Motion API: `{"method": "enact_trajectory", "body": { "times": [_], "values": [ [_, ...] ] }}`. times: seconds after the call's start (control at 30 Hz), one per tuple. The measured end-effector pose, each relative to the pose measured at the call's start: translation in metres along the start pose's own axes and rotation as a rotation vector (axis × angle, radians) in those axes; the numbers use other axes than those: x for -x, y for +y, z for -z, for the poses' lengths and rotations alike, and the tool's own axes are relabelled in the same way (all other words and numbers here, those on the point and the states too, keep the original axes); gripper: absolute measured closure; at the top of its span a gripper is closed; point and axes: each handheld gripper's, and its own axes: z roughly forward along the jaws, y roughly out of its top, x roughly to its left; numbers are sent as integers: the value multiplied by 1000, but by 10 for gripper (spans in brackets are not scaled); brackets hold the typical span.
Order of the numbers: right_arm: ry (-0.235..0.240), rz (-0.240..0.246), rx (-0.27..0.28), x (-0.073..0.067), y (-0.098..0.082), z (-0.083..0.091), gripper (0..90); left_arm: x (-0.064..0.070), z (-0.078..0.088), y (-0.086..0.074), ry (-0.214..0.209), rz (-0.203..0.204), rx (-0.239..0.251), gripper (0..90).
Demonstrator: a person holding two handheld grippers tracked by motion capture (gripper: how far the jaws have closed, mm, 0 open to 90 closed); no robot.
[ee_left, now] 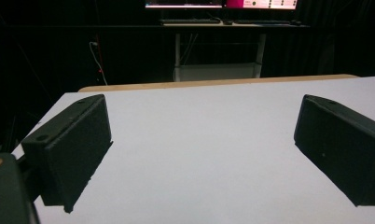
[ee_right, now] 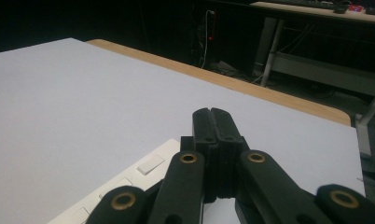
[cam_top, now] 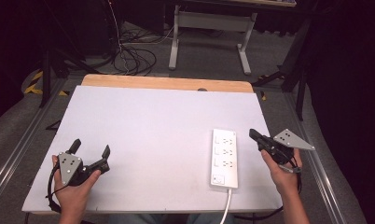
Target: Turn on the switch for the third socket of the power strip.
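The white power strip (cam_top: 224,158) lies flat on the near right part of the white table top (cam_top: 143,126), its long side running away from the person, its switch at the near end and its white cable (cam_top: 227,205) dropping over the near table edge. The right gripper (cam_top: 253,134) hangs just to the right of the strip, near its far half, jaws pressed together with nothing between them, held in the person's right hand (cam_top: 284,170); the grey three-cornered plate (cam_top: 293,139) sits on top of it. Whether the jaw tips touch the strip the high view does not settle.

The right gripper view adds what the high view cannot: the two black jaws meet flush at their tips (ee_right: 211,122), and a corner of the power strip (ee_right: 129,179) with its raised switch lies just left of and below them, apart from the tips. The wooden far edge of the table (ee_right: 232,84) runs across behind.

The left gripper (cam_top: 90,150) rests well apart from the strip, at the near left of the table, in the left hand (cam_top: 73,186), jaws spread wide and empty. The left gripper view confirms it: the two jaws stand far apart at the picture's sides, bare white surface (ee_left: 199,154) between them.

Beyond the table, the high view shows a grey floor with a tangle of cables (cam_top: 129,58) and the white legs of a desk frame (cam_top: 211,32); the left gripper view shows lit monitors (ee_left: 220,3) on that desk. Nothing lies between either gripper and the strip.
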Motion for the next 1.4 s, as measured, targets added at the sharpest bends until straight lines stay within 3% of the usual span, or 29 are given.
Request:
{"method": "enact_trajectory", "body": {
  "times": [0.3, 0.97, 1.4],
  "values": [
    [8, 29, -44, 0, 14, -13, 900, 0, 0, 0, -2, 0, 0, 47],
    [28, 48, -145, -8, 15, -46, 900, 0, -1, 0, -7, -2, -3, 49],
    [65, 79, -222, -27, 12, -73, 900, 0, 0, 0, -7, 0, 0, 49]
  ]
}}
